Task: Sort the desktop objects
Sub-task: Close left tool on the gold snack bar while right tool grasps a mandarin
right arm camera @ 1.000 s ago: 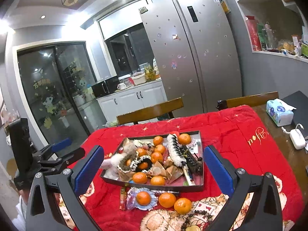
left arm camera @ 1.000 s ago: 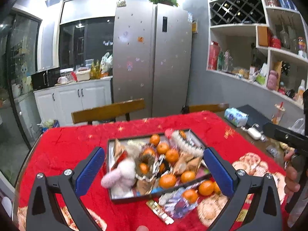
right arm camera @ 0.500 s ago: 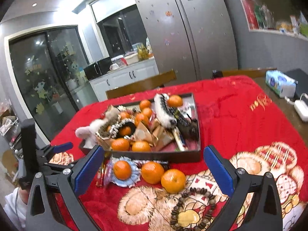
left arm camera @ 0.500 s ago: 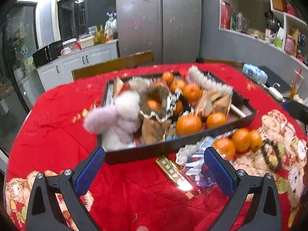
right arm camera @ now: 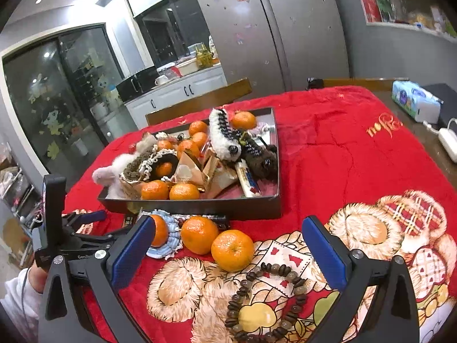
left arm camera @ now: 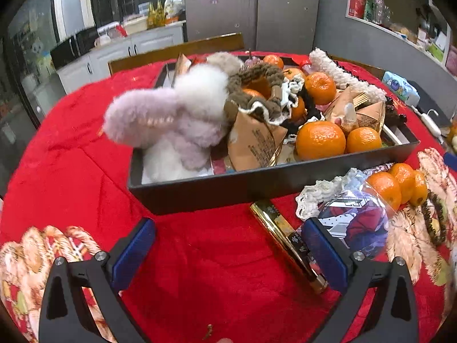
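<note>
A dark tray [left arm camera: 228, 191] [right arm camera: 274, 148] on the red cloth is piled with oranges [left arm camera: 320, 140], a fluffy white-pink plush [left arm camera: 171, 114], crochet pieces and paper wedges. Before it lie a gold bar-shaped packet [left arm camera: 281, 228], a wrapped bag on a lace doily [left arm camera: 354, 220] and loose oranges [right arm camera: 232, 250] [right arm camera: 199, 234]. A wooden bead bracelet [right arm camera: 265, 300] lies nearest me in the right wrist view. My left gripper [left arm camera: 228, 245] is open low over bare cloth, left of the gold packet. My right gripper [right arm camera: 228, 251] is open around the nearest loose orange, above the bracelet. The left gripper [right arm camera: 91, 228] also shows at the left.
Wooden chairs [left arm camera: 177, 51] stand behind the table. A tissue pack [right arm camera: 414, 103] and a white charger [right arm camera: 448, 140] lie on the bare table at the right. A fridge, cabinets and shelves are in the background. A person's hand in a white sleeve [right arm camera: 17, 294] holds the left gripper.
Both grippers have come down and forward toward the table. The tray and the loose objects now fill more of each view. Both stay open.
</note>
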`<action>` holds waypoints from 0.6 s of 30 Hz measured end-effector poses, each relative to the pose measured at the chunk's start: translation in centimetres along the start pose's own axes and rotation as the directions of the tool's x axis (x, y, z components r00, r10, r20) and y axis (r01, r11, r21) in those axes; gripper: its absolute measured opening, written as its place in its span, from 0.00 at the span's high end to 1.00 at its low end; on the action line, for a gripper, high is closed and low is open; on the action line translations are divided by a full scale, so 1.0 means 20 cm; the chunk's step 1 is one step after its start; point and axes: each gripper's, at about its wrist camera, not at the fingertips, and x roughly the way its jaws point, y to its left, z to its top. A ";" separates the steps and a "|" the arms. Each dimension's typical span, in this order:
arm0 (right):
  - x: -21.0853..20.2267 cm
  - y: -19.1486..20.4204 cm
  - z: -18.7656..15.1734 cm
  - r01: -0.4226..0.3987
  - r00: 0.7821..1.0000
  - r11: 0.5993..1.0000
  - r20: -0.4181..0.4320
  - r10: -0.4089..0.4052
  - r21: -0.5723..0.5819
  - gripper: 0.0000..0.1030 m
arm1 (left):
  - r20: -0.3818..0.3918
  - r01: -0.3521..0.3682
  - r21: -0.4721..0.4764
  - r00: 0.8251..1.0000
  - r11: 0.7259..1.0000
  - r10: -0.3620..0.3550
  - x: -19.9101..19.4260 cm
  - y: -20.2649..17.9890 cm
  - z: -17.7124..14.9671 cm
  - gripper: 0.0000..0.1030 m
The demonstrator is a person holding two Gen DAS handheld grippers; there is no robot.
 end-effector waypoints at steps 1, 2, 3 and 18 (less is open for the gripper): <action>0.01 -0.01 0.00 -0.005 1.000 1.000 -0.014 0.005 0.003 0.00 | -0.004 0.007 -0.004 1.000 1.000 -0.007 0.00 0.00 0.00 0.00; 0.03 -0.01 -0.01 -0.009 1.000 1.000 -0.029 0.009 0.003 0.00 | -0.005 0.012 -0.008 1.000 1.000 -0.012 0.01 0.00 0.00 0.00; 0.04 -0.01 -0.01 -0.010 0.999 1.000 -0.043 0.010 0.002 0.00 | -0.006 0.012 -0.006 1.000 1.000 -0.012 0.01 0.00 0.00 0.00; 0.16 0.03 -0.11 0.031 0.990 0.998 -0.139 -0.038 -0.051 0.46 | 0.002 0.014 0.021 1.000 1.000 -0.014 0.00 -0.06 0.01 0.15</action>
